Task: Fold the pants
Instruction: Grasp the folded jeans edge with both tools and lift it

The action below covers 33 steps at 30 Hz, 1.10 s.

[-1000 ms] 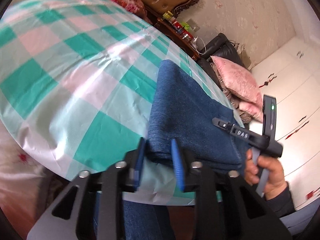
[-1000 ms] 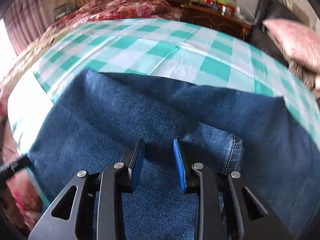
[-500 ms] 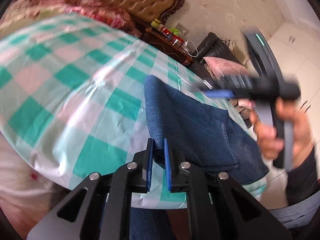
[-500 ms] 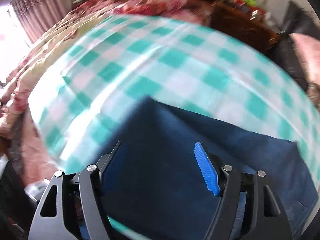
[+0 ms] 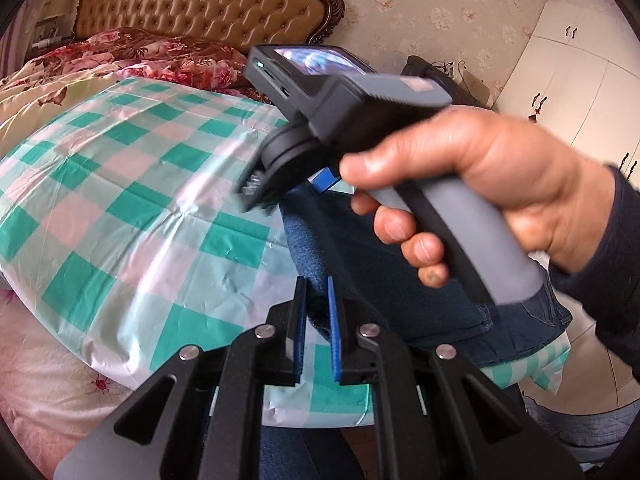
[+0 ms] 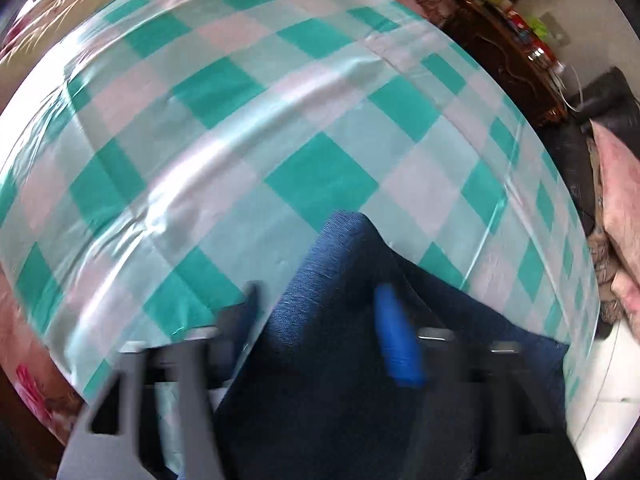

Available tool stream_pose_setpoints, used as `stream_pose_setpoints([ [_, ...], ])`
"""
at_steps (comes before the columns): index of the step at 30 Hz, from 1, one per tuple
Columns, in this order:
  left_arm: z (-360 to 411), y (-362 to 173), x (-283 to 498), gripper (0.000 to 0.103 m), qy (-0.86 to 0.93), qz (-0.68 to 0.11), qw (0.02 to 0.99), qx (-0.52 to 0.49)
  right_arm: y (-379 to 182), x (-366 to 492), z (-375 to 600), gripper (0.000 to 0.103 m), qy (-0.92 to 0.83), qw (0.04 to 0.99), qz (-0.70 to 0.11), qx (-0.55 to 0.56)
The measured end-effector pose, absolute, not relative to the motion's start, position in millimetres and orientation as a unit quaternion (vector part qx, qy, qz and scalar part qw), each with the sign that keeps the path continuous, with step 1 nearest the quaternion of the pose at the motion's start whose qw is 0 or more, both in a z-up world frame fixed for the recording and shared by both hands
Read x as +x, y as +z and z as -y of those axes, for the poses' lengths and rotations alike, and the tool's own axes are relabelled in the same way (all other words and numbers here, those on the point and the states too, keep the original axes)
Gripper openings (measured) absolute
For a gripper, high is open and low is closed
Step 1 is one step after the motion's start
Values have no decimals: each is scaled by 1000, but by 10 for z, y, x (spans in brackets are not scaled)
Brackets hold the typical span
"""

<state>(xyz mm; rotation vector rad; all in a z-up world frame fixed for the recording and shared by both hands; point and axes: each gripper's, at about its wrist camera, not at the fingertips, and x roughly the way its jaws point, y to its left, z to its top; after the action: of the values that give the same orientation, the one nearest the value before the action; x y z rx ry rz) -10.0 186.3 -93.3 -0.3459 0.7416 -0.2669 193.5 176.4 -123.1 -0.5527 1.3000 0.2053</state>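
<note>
Black left gripper (image 5: 317, 320) with blue-padded jaws and silver screws; grey-handled right gripper (image 6: 320, 320); dark sleeve (image 5: 616, 264).

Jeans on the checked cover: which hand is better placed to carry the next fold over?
Left, probably. The left tool is shut on the near edge of the jeans. The right tool is blurred and closing astride a raised denim corner, with no firm grip visible yet.

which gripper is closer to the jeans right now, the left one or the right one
Left. The left gripper is pinching the edge of the jeans. The right gripper straddles a raised corner, jaws closing, pads not yet pressing.
</note>
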Motion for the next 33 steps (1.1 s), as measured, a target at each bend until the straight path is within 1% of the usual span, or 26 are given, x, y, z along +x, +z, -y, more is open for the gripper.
stream_pose_setpoints([
  [3, -1879, -984, -124, 9, -124, -357, 908, -177, -1200, 1845, -1688, 34, 97, 784, -569, -229],
  [4, -1891, -1005, -130, 9, -121, -358, 908, -184, -1197, 1811, -1674, 30, 96, 792, -560, -225],
  [5, -1914, -1039, -125, 11, -116, -359, 906, -195, -1200, 1767, -1665, 28, 94, 800, -550, -220],
  [7, -1959, -1127, -128, 29, -108, -362, 899, -221, -1214, 1719, -1646, 24, 89, 812, -536, -213],
  [8, -1976, -1186, -119, 45, -109, -367, 893, -235, -1218, 1740, -1652, 24, 88, 815, -532, -211],
  [9, -1988, -1224, -103, 47, -112, -369, 890, -243, -1211, 1729, -1643, 24, 87, 818, -529, -207],
  [14, -2080, -1419, -17, 47, -114, -377, 873, -287, -1185, 1729, -1598, 22, 91, 823, -525, -196],
  [23, -2103, -1527, 120, 47, -130, -377, 861, -316, -1205, 1722, -1578, 22, 95, 824, -523, -193],
  [26, -2090, -1555, 161, 36, -138, -378, 857, -323, -1209, 1724, -1582, 22, 95, 824, -523, -194],
  [27, -2081, -1562, 175, 28, -142, -379, 855, -324, -1210, 1725, -1583, 22, 95, 824, -523, -194],
  [29, -2053, -1556, 183, 18, -148, -380, 856, -319, -1210, 1726, -1586, 22, 95, 824, -523, -194],
  [33, -2028, -1523, 152, 15, -147, -378, 860, -309, -1216, 1729, -1588, 22, 95, 823, -525, -192],
])
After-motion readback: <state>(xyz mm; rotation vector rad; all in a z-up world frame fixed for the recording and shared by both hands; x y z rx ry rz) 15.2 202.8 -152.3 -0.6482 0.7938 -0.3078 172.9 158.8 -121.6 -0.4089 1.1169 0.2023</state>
